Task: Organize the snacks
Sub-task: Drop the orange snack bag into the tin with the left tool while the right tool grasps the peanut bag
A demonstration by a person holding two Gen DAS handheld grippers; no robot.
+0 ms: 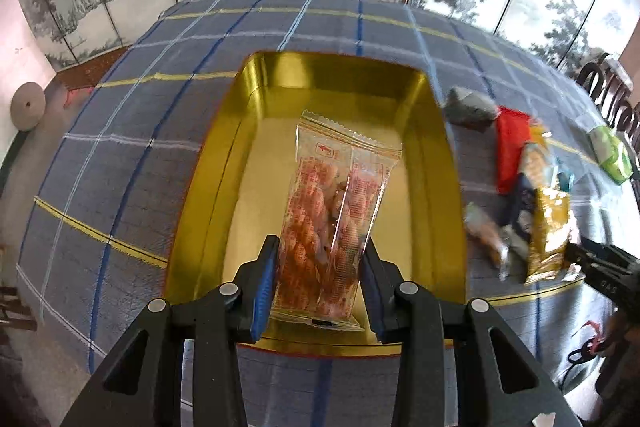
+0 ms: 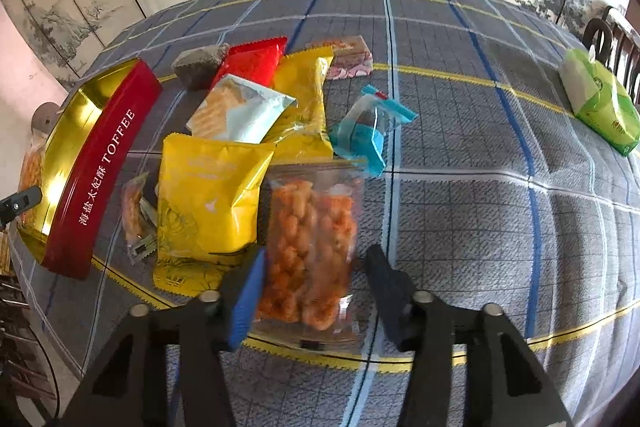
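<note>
L gripper [image 1: 320, 259] is clamped on a clear pack of orange twists [image 1: 340, 203], held over the gold tin [image 1: 208, 187]. R gripper [image 2: 316, 267] straddles a 2nd clear twist pack [image 2: 312, 227] lying on the plaid cloth [image 2: 480, 207]; jaws narrow, left pad touching, right pad w/ a gap.

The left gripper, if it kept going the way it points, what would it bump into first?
Probably the gold floor of the toffee tin. The left gripper points down into it, fingers shut on a clear packet of orange snacks, whose far end would likely touch first. Depth is hard to judge.
</note>
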